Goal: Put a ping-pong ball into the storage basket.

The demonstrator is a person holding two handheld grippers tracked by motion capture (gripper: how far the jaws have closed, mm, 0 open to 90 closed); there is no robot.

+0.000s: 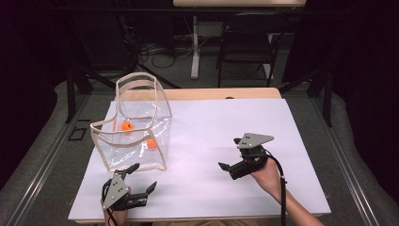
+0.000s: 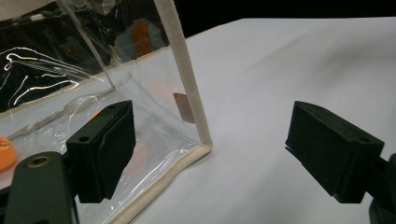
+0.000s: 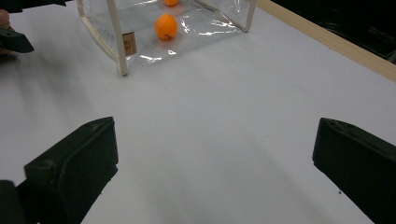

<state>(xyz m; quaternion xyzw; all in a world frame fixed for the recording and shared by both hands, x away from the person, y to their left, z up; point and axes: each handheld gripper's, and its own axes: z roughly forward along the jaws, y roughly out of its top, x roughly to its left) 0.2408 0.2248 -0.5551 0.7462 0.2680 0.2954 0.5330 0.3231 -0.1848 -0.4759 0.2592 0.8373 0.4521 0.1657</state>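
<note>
A clear plastic bag [image 1: 157, 117] with beige trim stands open on the left of the white table [image 1: 226, 127]. Two orange balls [image 1: 127, 125] [image 1: 150, 143] lie inside it. My left gripper [image 1: 143, 177] is open just in front of the bag's near corner, and nothing is between its jaws. In the left gripper view that gripper [image 2: 219, 149] faces the bag's beige corner seam [image 2: 187, 93]. My right gripper [image 1: 229, 153] is open over bare table, right of centre. The right gripper view shows it [image 3: 215, 172] aimed at the bag [image 3: 121, 51] and one orange ball [image 3: 166, 26].
A wooden table edge [image 1: 221, 93] runs behind the white sheet. Beyond it on the floor stand a black chair [image 1: 247, 42] and a table leg [image 1: 195, 47]. Bare white surface lies between the two grippers and to the right of the bag.
</note>
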